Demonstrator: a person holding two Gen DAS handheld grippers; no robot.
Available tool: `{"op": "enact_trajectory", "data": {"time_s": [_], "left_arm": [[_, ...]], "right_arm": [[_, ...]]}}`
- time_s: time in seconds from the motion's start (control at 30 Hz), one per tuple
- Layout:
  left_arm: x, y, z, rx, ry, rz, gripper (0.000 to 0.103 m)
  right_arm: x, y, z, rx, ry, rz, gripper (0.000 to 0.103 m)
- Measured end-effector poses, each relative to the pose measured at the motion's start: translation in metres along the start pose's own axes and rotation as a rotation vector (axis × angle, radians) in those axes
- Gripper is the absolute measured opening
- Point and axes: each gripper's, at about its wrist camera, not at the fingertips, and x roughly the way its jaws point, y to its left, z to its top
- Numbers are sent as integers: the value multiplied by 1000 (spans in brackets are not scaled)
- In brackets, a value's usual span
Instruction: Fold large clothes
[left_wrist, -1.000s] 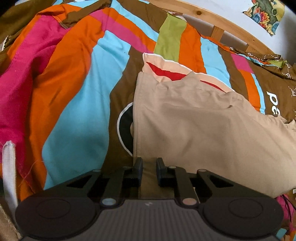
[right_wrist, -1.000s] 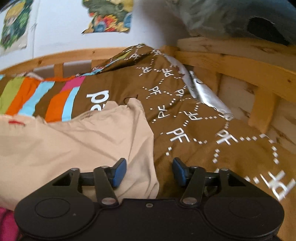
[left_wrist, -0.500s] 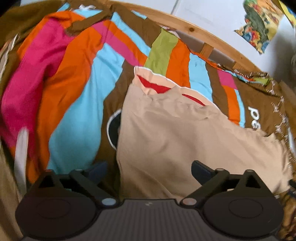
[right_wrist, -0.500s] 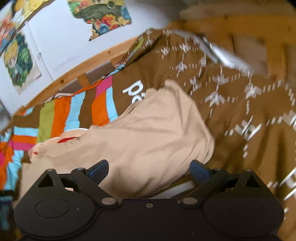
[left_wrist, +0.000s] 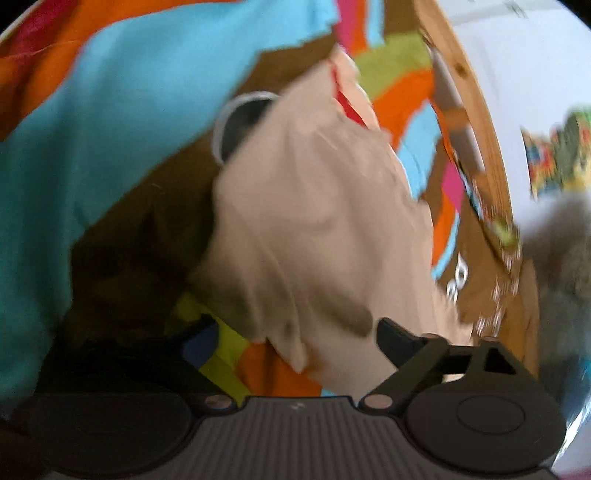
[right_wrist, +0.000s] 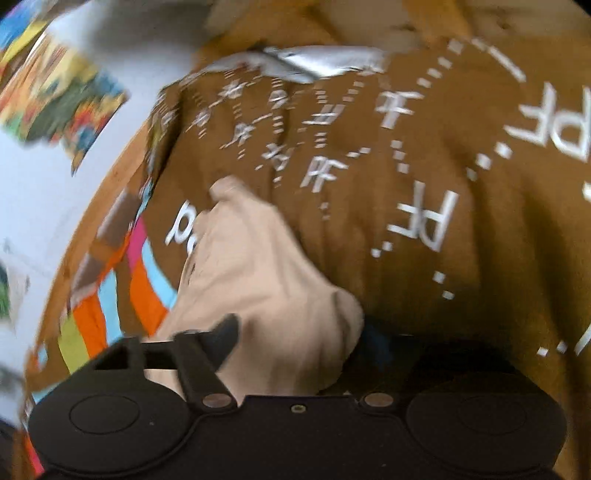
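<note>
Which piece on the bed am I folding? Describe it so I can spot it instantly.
Start at the wooden bed frame and the bedspread of bright stripes turning brown with white letters. On it lies the garment: plain beige, with red showing at its far end. It is the only unpatterned cloth there, lying between both open tongs.

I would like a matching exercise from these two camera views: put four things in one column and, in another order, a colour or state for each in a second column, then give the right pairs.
Things:
1. folded garment
2. bed frame
3. left gripper
4. bedspread with PF letters

Colours or states:
A. open, nothing held
B. brown with white print
C. beige, lying on the bed
D. light wood

Pairs: 1-C, 2-D, 3-A, 4-B
</note>
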Motion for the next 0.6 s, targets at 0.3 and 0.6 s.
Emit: {"op": "enact_trajectory", "data": {"time_s": [0.3,0.6], "left_arm": [[-25,-11,-10,23,-153,32,7],[-31,-14,-24,25,-167,104,20]], "right_arm": [[-49,10,-8,-169,-108,24,7],[-53,1,-13,-281,-75,-41,20]]}}
